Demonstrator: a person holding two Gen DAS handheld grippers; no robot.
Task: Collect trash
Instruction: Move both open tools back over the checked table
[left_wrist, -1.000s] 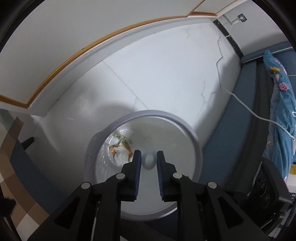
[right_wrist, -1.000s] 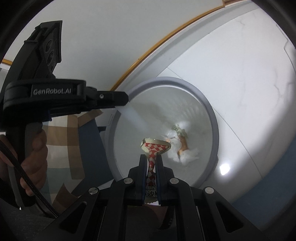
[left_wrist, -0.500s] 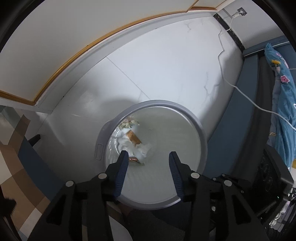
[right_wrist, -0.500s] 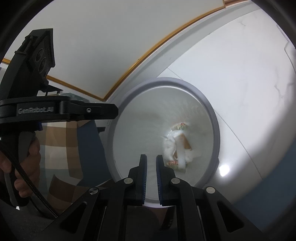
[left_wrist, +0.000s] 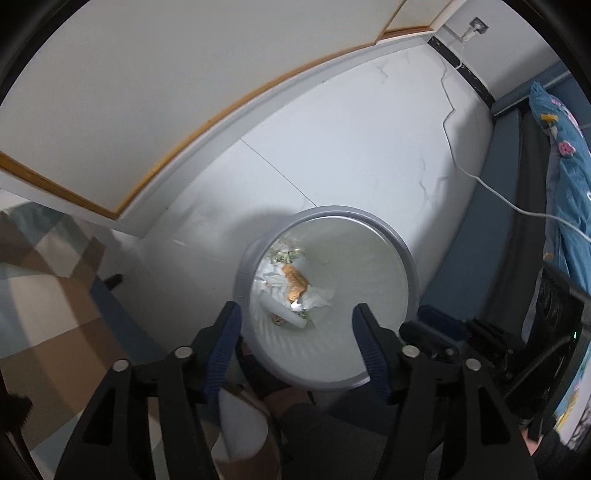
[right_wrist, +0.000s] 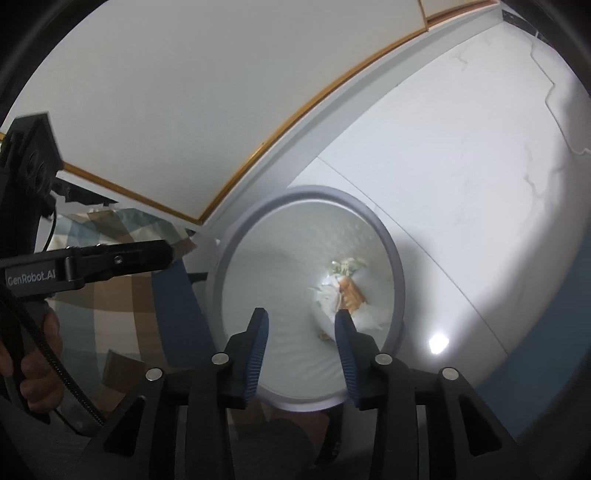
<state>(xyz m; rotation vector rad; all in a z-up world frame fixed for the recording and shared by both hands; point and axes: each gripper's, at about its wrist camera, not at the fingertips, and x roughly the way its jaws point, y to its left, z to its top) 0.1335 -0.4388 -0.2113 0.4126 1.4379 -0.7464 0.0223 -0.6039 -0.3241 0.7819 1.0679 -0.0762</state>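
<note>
A round grey-rimmed trash bin (left_wrist: 408, 258) stands on the white tiled floor; it also shows in the right wrist view (right_wrist: 399, 280). Inside lie crumpled white tissue and an orange wrapper (left_wrist: 295, 286), seen too in the right wrist view (right_wrist: 349, 293). My left gripper (left_wrist: 297, 334) is open and empty above the bin's near side. My right gripper (right_wrist: 301, 341) is open and empty above the bin's mouth. The left gripper's body (right_wrist: 88, 264) shows at the left of the right wrist view.
A white wall with a wooden trim (left_wrist: 221, 110) runs behind the bin. A checked rug (left_wrist: 48, 295) lies left. A blue bed frame (left_wrist: 480, 236) with floral bedding (left_wrist: 565, 177) and a white cable (left_wrist: 491, 188) are at right. A bright light reflection (right_wrist: 437, 343) shines on the floor.
My right gripper let go of the red-and-white checked wrapper, which dropped into the bin, then opened wide. My left gripper opened wider and pulled back from the bin.
</note>
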